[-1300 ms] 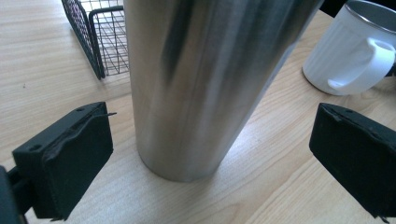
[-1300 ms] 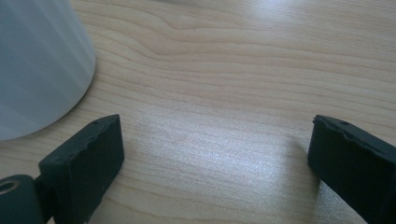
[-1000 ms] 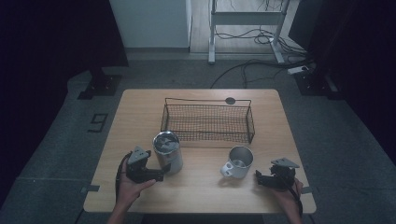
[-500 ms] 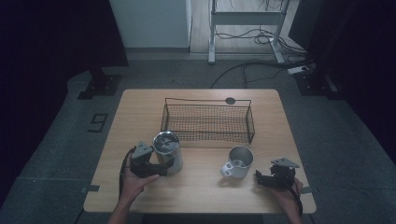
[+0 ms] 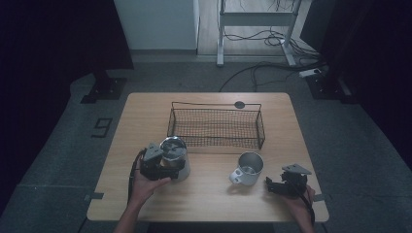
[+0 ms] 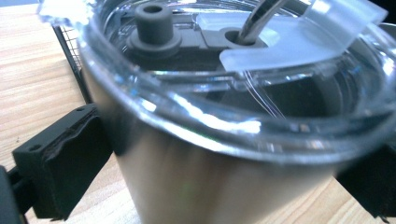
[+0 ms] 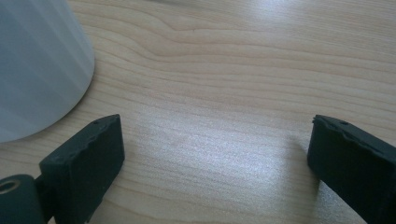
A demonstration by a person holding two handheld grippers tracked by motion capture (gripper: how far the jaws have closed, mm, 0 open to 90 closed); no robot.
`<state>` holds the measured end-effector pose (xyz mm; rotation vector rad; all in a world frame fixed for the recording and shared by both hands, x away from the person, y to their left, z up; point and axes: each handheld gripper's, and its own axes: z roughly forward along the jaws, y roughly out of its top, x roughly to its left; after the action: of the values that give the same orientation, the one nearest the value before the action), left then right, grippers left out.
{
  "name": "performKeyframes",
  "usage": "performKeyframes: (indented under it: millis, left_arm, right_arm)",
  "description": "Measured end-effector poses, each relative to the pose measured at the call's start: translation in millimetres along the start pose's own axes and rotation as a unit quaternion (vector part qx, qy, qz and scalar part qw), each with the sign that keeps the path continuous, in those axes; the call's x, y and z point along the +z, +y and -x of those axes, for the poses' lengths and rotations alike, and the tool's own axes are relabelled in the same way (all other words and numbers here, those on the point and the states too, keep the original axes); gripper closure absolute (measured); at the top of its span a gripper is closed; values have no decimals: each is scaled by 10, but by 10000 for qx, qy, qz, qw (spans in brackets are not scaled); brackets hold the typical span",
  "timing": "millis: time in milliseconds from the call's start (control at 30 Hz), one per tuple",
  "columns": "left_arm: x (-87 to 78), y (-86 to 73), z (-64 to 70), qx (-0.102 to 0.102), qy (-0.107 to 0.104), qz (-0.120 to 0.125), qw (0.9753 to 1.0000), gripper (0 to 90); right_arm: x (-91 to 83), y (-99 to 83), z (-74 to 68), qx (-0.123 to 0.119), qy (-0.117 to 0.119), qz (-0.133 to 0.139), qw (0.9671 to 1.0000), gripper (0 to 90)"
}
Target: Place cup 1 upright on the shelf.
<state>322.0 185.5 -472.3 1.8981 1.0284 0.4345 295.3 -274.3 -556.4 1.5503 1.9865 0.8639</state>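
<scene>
Steel tumbler [image 5: 176, 156] standing upright on the table [image 5: 145, 116], near the front left, just ahead of the near left corner of the wire basket [image 5: 216, 125]. Left gripper [image 5: 163, 166] applied to the tumbler from the person's side; jaws set one on each flank of the steel wall, seen in the left gripper view as black pads at either edge of the body [image 6: 187, 186]; left pad close against the wall, full contact not confirmed from these pictures, so grip recorded as undetermined. Clear lid [image 6: 224, 93] fitted on the tumbler, with a dark stopper [image 6: 154, 21] and a metal straw [image 6: 259, 18] passing through a hole in the lid. Left hand [image 5: 145, 182] wrapped on the gripper body. Right gripper [image 5: 279, 185] resting low at the front right of the table, held by the right hand [image 5: 296, 201]; jaws spread wide, nothing between them but bare wood in the right gripper view [image 7: 215, 154]. Steel mug [image 5: 248, 167] upright and apart from the right gripper, to its left, handle turned toward the front left; pale rounded side of the mug [image 7: 37, 65] noted at the upper left of the right gripper view, clear of the jaws. Basket standing at mid-table behind both vessels.
</scene>
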Motion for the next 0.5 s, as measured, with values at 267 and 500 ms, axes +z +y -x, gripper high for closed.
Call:
performKeyframes:
  millis: [267,500]
  left_arm:
    - [83,19,4,78,34,48,10000,6]
    - [103,15,7,146,51,79,9998,22]
  right_arm:
    - [2,2,2,-6,7,2,10000,38]
    - [5,5,4,-5,6,1,10000,39]
